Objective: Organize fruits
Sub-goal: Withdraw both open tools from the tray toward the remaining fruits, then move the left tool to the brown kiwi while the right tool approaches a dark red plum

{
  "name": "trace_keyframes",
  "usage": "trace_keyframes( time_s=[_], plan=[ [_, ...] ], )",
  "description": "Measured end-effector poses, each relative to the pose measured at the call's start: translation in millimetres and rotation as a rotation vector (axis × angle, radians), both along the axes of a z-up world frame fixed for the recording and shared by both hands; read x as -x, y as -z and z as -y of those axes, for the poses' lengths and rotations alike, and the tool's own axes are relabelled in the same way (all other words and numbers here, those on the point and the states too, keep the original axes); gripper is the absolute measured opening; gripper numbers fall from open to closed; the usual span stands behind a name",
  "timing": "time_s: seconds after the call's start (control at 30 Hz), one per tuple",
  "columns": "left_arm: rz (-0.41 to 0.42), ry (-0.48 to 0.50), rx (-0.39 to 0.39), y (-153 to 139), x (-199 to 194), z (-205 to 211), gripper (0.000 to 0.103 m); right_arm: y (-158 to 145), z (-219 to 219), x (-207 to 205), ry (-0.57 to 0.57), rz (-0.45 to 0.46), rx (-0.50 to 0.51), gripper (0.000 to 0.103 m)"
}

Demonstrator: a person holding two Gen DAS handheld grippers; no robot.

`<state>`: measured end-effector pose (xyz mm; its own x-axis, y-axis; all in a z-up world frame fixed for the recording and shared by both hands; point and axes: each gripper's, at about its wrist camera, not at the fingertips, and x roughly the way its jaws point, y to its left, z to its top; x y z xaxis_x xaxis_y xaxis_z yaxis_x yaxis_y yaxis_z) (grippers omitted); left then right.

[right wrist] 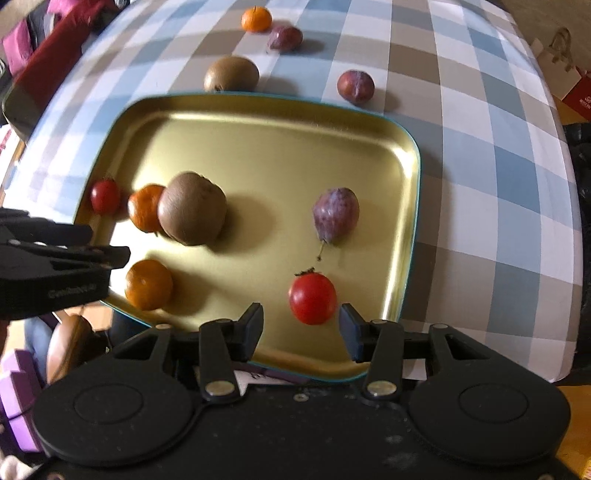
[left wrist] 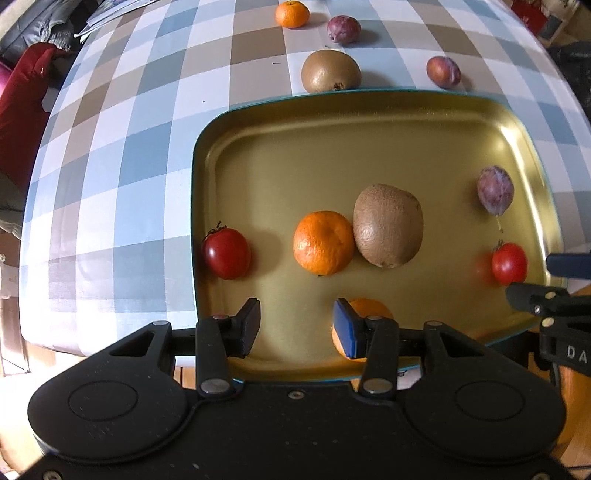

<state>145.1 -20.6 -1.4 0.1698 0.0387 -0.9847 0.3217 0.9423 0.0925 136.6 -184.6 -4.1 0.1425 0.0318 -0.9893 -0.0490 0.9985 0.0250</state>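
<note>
A gold tray (left wrist: 369,147) (right wrist: 258,147) holds two red tomatoes (left wrist: 226,253) (left wrist: 509,263), two mandarins (left wrist: 323,243) (left wrist: 371,308), a kiwi (left wrist: 388,225) and a plum (left wrist: 495,190). My left gripper (left wrist: 297,326) is open and empty over the tray's near edge; the near mandarin lies just behind its right finger. My right gripper (right wrist: 301,334) is open, with a tomato (right wrist: 312,298) just ahead of its fingers, apart from them. On the cloth beyond the tray lie a mandarin (left wrist: 291,14), a kiwi (left wrist: 330,72) and two plums (left wrist: 343,28) (left wrist: 443,72).
The table has a blue, grey and white checked cloth (left wrist: 129,166). A red cushion (left wrist: 22,110) lies off the left edge. Papers (left wrist: 110,14) lie at the far left corner. A bag (right wrist: 565,55) stands on the floor at right.
</note>
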Motion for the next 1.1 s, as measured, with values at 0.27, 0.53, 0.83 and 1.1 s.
trace_keyframes(
  time_s=[0.27,0.53,0.83,1.1],
  plan=[
    [0.001,0.025,-0.017,-8,-11,2,0.053,-6,-5,-11,-0.08,0.014,0.162,0.046],
    [0.025,0.006,0.026,-21,-41,-1,0.053,-30,7,-35,-0.048,0.09,0.131,0.044],
    [0.14,-0.011,0.058,-35,-75,-5,0.053,-44,33,-75,0.155,0.25,0.128,0.045],
    [0.162,-0.027,0.113,-28,-110,-1,0.053,-31,40,-112,0.164,0.251,0.111,0.044]
  ],
)
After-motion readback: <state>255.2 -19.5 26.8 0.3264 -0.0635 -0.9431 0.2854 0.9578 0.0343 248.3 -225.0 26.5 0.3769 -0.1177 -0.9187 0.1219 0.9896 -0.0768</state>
